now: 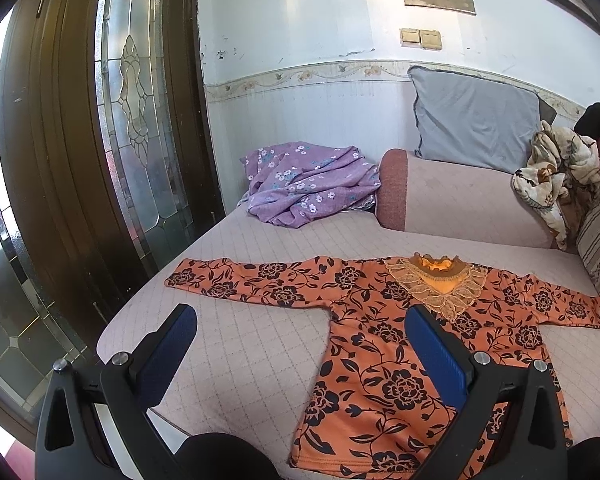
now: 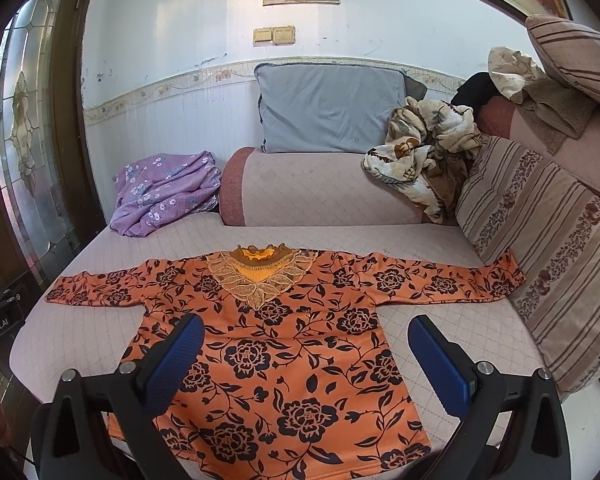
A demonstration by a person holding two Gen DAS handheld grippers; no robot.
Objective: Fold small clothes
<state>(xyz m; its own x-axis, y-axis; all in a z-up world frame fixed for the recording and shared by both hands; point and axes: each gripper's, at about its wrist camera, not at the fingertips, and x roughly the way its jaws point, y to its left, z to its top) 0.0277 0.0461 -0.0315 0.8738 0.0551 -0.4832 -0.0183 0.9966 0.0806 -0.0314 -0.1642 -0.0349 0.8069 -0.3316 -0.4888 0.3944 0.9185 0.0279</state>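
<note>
An orange long-sleeved top with black flowers lies flat and face up on the quilted sofa seat, both sleeves spread out sideways, lace collar at the far side. It fills the middle of the right wrist view. My left gripper is open and empty, above the top's left side near its left sleeve. My right gripper is open and empty, above the top's body near the hem.
A crumpled purple floral cloth lies at the seat's far left. A grey pillow and a beige floral bundle sit on the bolster. Striped cushions line the right. A glass door stands left.
</note>
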